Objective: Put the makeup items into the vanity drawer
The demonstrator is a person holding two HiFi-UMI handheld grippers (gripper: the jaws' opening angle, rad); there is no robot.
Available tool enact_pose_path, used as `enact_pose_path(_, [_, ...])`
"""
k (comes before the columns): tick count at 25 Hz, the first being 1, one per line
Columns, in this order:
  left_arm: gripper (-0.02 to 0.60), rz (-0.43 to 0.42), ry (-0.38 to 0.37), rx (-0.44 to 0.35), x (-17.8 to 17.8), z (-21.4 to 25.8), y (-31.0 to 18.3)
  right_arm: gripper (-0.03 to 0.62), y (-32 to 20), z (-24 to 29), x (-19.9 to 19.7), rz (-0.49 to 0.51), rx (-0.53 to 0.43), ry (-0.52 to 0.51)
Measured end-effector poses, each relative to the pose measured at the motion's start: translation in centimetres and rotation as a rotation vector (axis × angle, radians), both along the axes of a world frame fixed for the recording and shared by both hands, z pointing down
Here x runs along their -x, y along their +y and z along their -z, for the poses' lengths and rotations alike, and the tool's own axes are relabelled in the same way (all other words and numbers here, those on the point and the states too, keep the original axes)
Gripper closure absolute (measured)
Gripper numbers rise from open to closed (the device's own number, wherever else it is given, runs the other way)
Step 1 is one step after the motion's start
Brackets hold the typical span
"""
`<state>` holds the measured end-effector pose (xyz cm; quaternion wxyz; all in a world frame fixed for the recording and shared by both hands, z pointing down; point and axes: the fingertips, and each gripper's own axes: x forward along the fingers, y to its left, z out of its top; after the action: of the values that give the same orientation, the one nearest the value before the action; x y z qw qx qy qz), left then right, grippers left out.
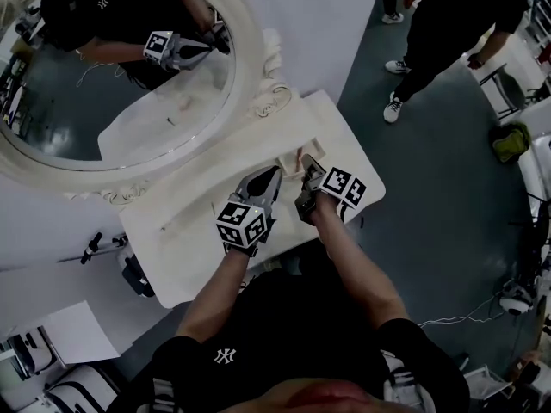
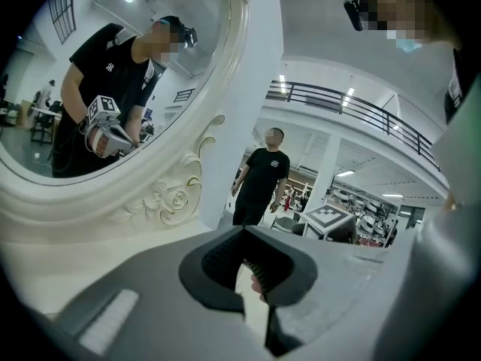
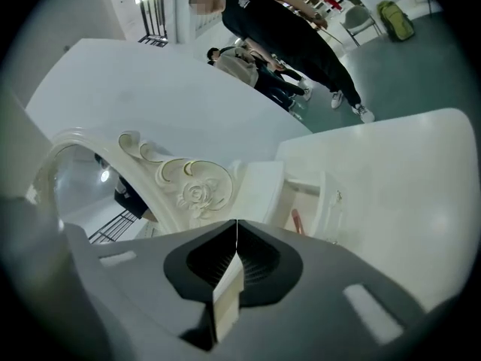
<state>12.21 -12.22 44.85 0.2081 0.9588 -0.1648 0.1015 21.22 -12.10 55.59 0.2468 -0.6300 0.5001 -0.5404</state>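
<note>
Oval mirror (image 1: 129, 76) took up 10 o'clock of the head view. White vanity table (image 1: 198, 256) ran below it toward 4 o'clock. Bystander (image 1: 448, 24) stood on the floor at 1 o'clock, off task.

Left gripper (image 2: 244, 230) and right gripper (image 3: 237, 222) hung side by side over the table's middle, both aimed at about 1 o'clock toward the small drawer (image 3: 331, 213).
- Left claw: tips met, nothing made out in its grip. Only cream surface and a speck of pink showed through the slit lower down.
- Right claw: tips met too, nothing seen held, cream showing through its slit.

Drawer was pulled out at the foot of the mirror frame, just past the claw tips. A pink-red stick (image 3: 296, 221) lay inside it.

Progress, as a judgement: late. At least one item was in, both claws looked free, and the drawer was not yet pushed shut.

Stick's long axis ran roughly 12 to 6 in the right gripper view, along the drawer's depth. Which end was the cap, couldn't tell.

A thin dark sliver (image 1: 163, 227) lay on the tabletop at 9 o'clock of the left gripper. It was too small to name, possibly one item left to load.
</note>
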Motion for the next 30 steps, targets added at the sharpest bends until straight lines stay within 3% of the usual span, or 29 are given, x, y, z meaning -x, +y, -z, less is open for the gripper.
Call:
enact_pose_path(16, [0.581, 0.065, 0.031, -0.032, 7.0, 2.0, -0.2, 0.571, -0.4, 8.3, 9.3, 0.329, -0.202, 0.490])
enact_pose_path(30, [0.581, 0.108, 0.026, -0.049, 13.6, 1.9, 0.3, 0.569, 0.6, 9.6, 18.2, 0.512, -0.274, 0.662])
